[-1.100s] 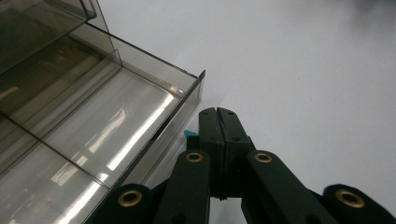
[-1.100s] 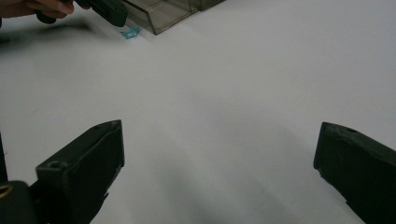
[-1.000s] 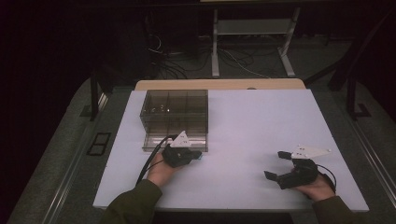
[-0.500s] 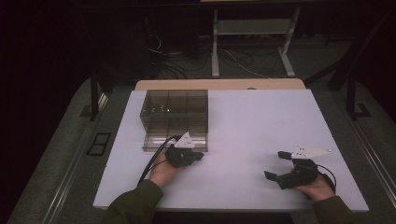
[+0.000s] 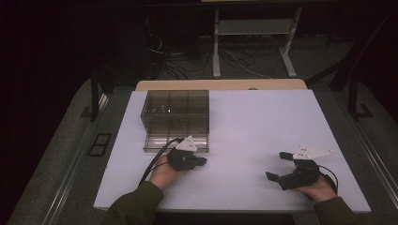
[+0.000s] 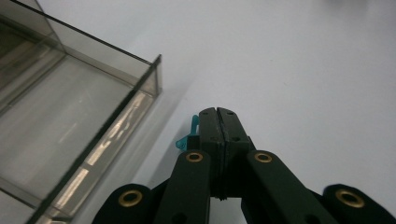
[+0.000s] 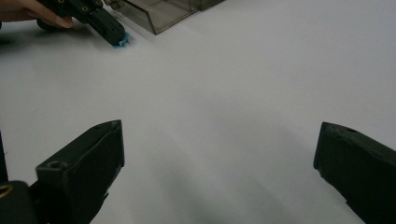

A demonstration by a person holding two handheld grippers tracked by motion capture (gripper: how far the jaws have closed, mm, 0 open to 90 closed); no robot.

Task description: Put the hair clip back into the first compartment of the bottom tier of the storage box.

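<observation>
Dark room, cables and a metal stand's legs (image 5: 253, 51) on the floor behind. White table (image 5: 263, 122) bare apart from a smoky clear compartment box (image 5: 176, 119) at left-centre. Left gripper (image 6: 217, 122) clenched on a small teal plastic piece (image 6: 189, 135), low over the table just beside the box's near corner. Piece mostly hidden by the jaws; its long axis and heading can't be read. Right gripper (image 5: 277, 167) released, jaws wide, well apart at right.

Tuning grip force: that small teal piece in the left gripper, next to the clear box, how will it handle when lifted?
The teal piece looks like thin moulded plastic, so probably stiff and very light. Only a sliver pokes out beside the shut left gripper, so it could twist or slip free. The clear box corner sits close; a nudge might dislodge it.
</observation>
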